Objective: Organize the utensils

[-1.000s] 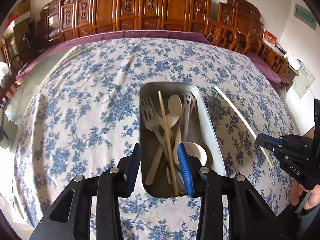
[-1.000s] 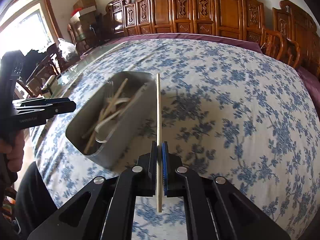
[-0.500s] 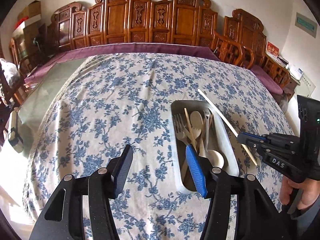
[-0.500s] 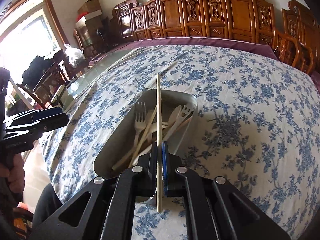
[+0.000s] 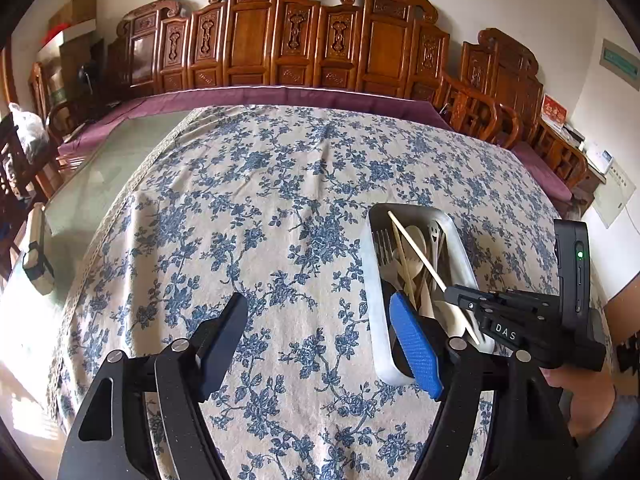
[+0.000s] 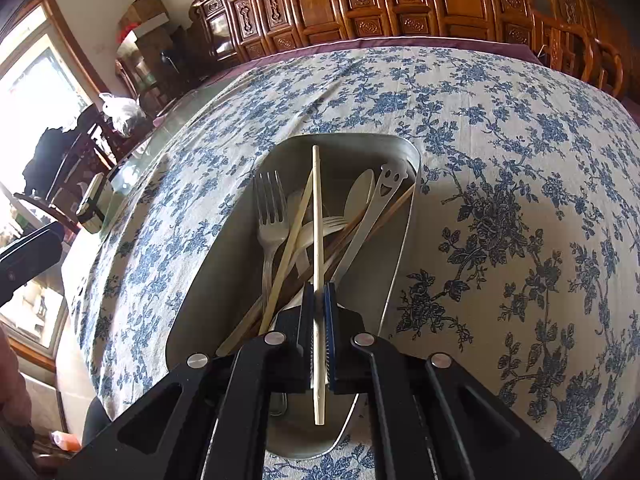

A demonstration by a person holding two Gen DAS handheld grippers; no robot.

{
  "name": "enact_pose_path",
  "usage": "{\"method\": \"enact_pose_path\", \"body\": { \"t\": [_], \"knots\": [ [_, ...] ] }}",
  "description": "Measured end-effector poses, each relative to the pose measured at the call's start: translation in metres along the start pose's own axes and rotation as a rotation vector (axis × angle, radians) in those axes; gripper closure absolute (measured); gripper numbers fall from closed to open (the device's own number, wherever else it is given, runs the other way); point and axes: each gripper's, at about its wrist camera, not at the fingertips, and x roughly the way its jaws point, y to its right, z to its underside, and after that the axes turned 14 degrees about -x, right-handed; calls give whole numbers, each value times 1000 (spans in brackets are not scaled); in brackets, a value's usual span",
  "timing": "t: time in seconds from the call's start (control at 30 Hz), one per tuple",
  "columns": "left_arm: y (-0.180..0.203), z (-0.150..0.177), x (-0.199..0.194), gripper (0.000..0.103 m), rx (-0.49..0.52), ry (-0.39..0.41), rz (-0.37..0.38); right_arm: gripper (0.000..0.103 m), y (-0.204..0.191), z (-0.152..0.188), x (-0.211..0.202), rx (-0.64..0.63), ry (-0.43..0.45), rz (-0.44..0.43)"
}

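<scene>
The left gripper (image 5: 324, 340) has drawn off to the left of the metal tray (image 5: 374, 320): 1 second ago its pads straddled the utensils inside, now only cloth lies between them, and its jaws have just been opening wider. The right gripper (image 6: 319, 320), clamped on 1 pale chopstick (image 6: 318, 240), has carried it from beside the tray to above the tray's contents, apparently not yet touching them.

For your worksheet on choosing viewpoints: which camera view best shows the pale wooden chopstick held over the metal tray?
The right wrist view: the pale wooden chopstick runs full length, clamped in the right gripper above the metal tray. The left wrist view shows it smaller, slanting, partly hidden by that gripper.
</scene>
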Motion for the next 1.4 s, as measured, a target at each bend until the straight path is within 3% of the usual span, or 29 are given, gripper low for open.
{"method": "enact_pose_path", "body": {
  "t": [0.5,0.53,0.6,0.77,0.83,0.9,1.0,1.1,1.2,1.4],
  "knots": [
    [3,6,-4,23,6,1,-12,96,-10,2,-13,-90,22,20],
    [5,7,-4,20,8,1,-13,95,-10,3,-18,-97,30,23],
    [10,8,-5,17,11,2,-20,82,-10,4,-30,-109,53,29],
    [26,12,-9,12,21,9,-22,80,-8,5,-62,-119,107,23],
    [31,13,-12,12,23,10,-20,73,-7,6,-77,-123,130,40],
    [38,15,-17,11,24,17,-12,54,-8,9,-93,-127,158,66],
    [48,20,-25,8,36,39,-4,47,-7,16,-115,-129,185,110],
    [58,25,-35,8,50,54,6,20,-5,27,-140,-119,214,183],
    [69,30,-48,8,62,79,7,6,-1,40,-163,-104,239,249],
    [93,39,-80,8,83,136,23,3,3,65,-211,-66,291,323]
  ]
}}
